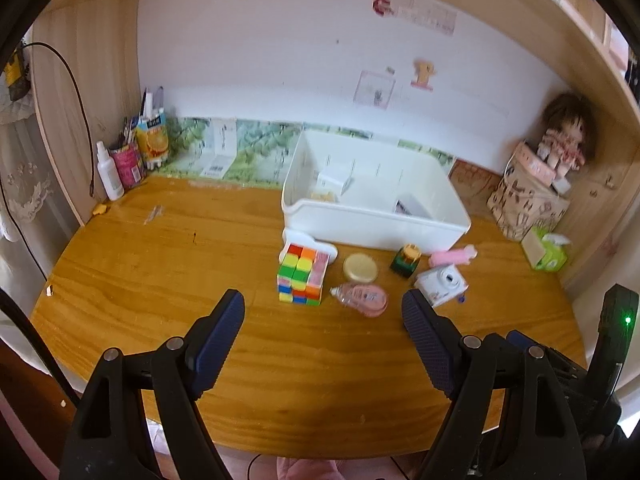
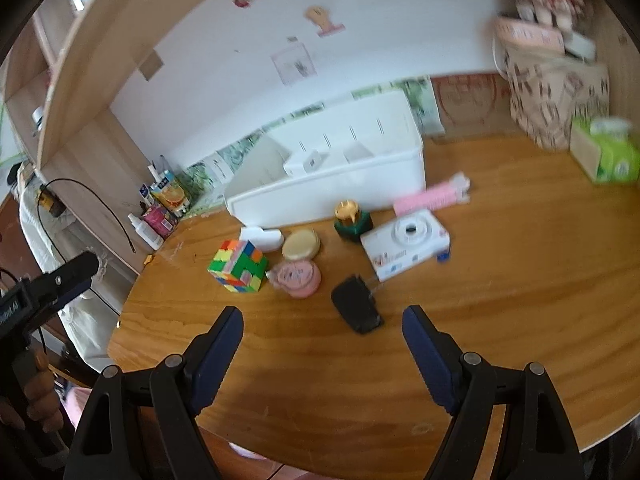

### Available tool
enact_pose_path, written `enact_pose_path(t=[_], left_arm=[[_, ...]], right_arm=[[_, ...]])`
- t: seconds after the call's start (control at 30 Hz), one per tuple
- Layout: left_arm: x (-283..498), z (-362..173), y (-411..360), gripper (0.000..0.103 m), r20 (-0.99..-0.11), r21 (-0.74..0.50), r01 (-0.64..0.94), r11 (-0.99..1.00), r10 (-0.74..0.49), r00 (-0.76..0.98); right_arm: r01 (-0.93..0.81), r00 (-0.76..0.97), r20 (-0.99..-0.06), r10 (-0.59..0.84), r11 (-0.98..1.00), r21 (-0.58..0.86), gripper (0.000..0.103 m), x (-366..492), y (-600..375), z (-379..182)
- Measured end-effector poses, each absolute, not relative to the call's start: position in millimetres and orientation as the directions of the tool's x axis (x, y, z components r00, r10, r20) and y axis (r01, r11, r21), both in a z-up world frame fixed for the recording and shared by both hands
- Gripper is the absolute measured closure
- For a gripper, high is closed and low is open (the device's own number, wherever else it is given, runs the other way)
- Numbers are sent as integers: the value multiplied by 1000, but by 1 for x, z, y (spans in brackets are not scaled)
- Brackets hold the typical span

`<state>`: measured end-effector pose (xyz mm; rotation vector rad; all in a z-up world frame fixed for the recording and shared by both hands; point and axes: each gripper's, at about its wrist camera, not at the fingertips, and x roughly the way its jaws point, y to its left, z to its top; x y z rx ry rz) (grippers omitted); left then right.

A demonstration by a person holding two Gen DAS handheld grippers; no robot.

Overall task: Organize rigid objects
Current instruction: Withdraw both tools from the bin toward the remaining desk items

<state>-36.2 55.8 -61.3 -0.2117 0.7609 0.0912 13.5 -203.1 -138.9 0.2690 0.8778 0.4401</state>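
Left wrist view looks down over a wooden desk [image 1: 160, 248], with the white bin [image 1: 376, 232] standing toward the back as the landmark for everything else. The left gripper [image 1: 323, 312] has its jaws spread wide with nothing between them — only bare desk. Just in front of the bin's near wall sits a row of small things: a scrambled puzzle cube [image 1: 303, 280] at the bin's left front corner, a small white cloud-shaped piece [image 1: 294, 237] between the cube and the bin, a gold-lidded jar [image 1: 360, 268] beside the cube, a pink bottle [image 1: 362, 298] lying on its side in front of the jar, a green pot with a gold top [image 1: 406, 260] touching or nearly touching the bin wall, a pink tube [image 1: 454, 257] at the bin's right front corner, and a white toy camera [image 1: 442, 282] in front of that tube. Inside the bin a white box [image 1: 334, 178] and some smaller items can be seen; what they are I cannot tell.

Right wrist view shows the right gripper [image 2: 323, 322] equally wide apart and empty-handed. A black object [image 2: 356, 306] lies on the desk well in front of the bin, near the camera's front edge — too blurred to name. To the right of the bin stand a patterned box [image 2: 556, 92] and a green tissue pack [image 2: 604, 152].
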Motion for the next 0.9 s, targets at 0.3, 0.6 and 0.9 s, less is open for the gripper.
enact_pose_path(t=[0.3, 0.6, 0.9], left_arm=[[-11, -84, 58, 20, -766, -119, -132, 984, -6, 643], [32, -101, 73, 20, -823, -107, -93, 990, -35, 568], [74, -116, 89, 20, -862, -151, -35, 988, -114, 494]], right_arm=[[-122, 464, -747, 476, 870, 478, 21, 27, -201, -169], [-1, 400, -798, 452, 870, 492, 21, 54, -182, -184], [129, 343, -845, 411, 870, 476, 21, 80, -163, -197]])
